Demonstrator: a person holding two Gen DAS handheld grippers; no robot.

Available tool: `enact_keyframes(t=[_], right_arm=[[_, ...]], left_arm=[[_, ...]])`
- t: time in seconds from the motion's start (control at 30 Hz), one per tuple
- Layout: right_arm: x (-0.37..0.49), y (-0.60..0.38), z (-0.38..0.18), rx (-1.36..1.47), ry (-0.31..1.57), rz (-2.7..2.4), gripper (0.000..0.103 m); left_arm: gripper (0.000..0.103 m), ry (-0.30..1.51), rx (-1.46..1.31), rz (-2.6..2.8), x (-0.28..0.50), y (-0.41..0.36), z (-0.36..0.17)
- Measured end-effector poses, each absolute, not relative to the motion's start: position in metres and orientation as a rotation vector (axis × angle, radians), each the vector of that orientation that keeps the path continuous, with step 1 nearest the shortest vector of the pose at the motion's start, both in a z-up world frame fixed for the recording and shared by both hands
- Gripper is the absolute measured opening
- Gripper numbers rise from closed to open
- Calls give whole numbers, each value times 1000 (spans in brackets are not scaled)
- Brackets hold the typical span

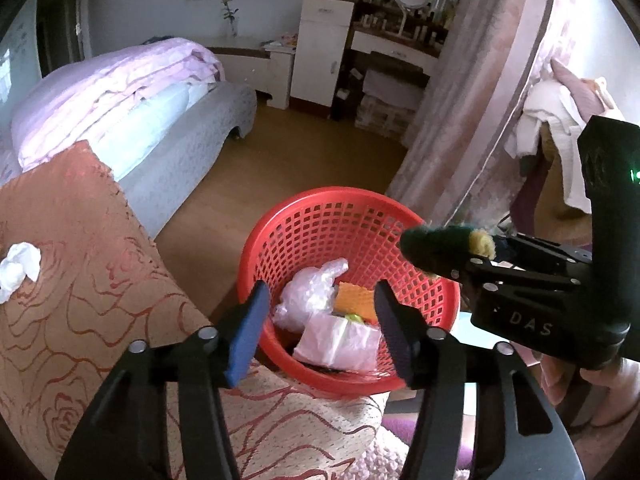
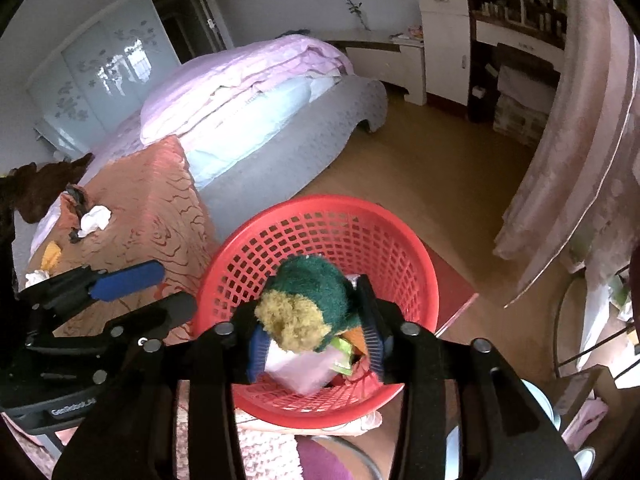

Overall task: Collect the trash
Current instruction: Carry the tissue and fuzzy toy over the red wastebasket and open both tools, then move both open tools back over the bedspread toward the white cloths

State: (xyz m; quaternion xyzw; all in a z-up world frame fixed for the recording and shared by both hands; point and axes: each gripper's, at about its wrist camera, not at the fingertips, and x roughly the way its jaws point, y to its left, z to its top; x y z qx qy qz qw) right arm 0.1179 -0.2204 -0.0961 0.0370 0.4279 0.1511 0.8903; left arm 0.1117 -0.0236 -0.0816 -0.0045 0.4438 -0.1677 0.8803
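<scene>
While the left gripper (image 1: 320, 328) is held open and empty over the red mesh basket (image 1: 344, 208), a green-and-yellow scouring sponge (image 2: 308, 304) is seen between the right gripper's (image 2: 316, 340) loosened jaws above it, crumpled tissue (image 2: 94, 220) left behind on the patterned bedspread (image 2: 160, 200).

The red basket (image 1: 348, 216) stood open-topped, but the right gripper (image 2: 316, 332) with a green-and-yellow sponge (image 2: 310, 304) blocked its mouth. Trash already covered the basket floor. The patterned cushion (image 1: 80, 280) crowded the left; bare wooden floor (image 1: 300, 152) lay open beyond.
</scene>
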Motion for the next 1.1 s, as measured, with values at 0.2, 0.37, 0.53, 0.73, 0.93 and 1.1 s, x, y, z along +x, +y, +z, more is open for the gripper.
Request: enact_keyframes(t=[0.2,0.37,0.53,0.73,0.93,1.1], right_arm=[[118,-221,-95,82,883,300,55],[117,-218,-96,74,885,303,55],[115,-215,-96,61,874,308,56],[113,-213,-97,54,876,319,59],[110,-207,-97,45,875,333,59],[108,-202,-97,38,872,342,60]], left_arm=[[65,913,-32,-325,106,-13,-77],[69,895,-38,-288,100,-4,-74],[72,884,-34,-247,96,2,-74],[73,874,-21,-209,92,9,-73],[73,859,-2,-177,86,15,-72],[73,851,1,-151,83,21,-69]])
